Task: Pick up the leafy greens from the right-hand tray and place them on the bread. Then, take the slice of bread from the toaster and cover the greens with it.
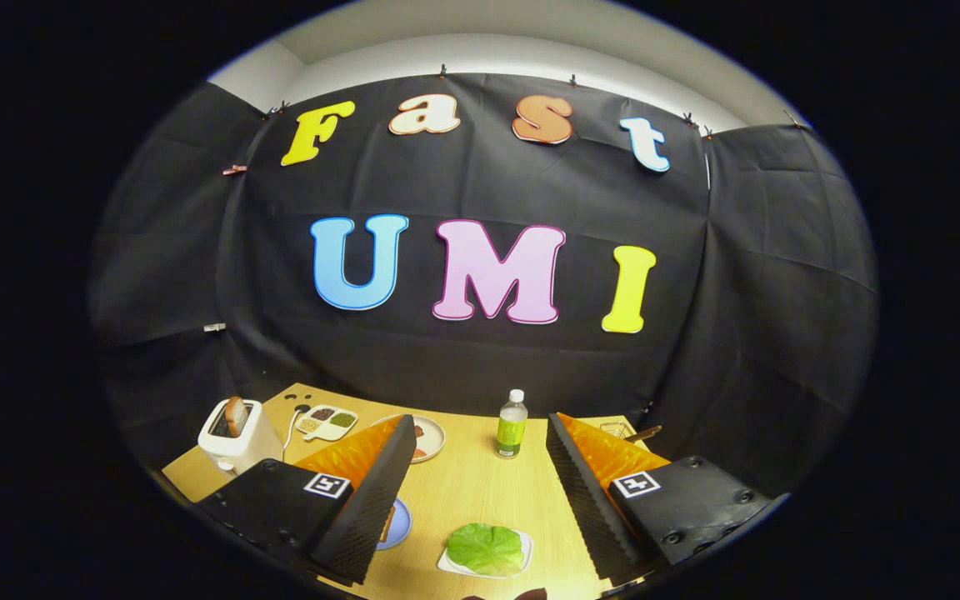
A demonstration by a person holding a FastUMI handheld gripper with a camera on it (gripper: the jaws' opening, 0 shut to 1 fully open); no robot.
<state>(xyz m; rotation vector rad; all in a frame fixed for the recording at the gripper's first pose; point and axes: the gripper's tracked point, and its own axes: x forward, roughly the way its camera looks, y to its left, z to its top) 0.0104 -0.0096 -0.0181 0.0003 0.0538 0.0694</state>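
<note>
Greens [485, 547] lying flat on a small white tray [523, 560] at the near edge of the worktop [472, 487], low between the two fingers and apart from both. One broad leaf, covering most of the tray.

Toaster [238, 435] standing at the far left corner of the worktop, white, with a brown slice [236, 414] sticking up out of its slot. Cord trailing from it toward the back edge.

Blue plate [397, 523] just beside the left finger, mostly hidden behind it; a thin brown edge, possibly bread, visible against that finger, too hidden to be sure.

Gripper [480, 492] held above the near part of the worktop, jaws spread wide, nothing between them, touching nothing.

Divided dish [328, 422] with small heaps of dark, green and pale bits near the back edge, right of the toaster. Round plate [432, 437] next to it, partly behind the left fingertip, carrying something reddish. Bottle [512, 425] upright near the middle of the back edge, white cap, greenish label. Something small with a brown handle [643, 433] at the far right corner, just behind the right finger, too hidden to identify.
</note>
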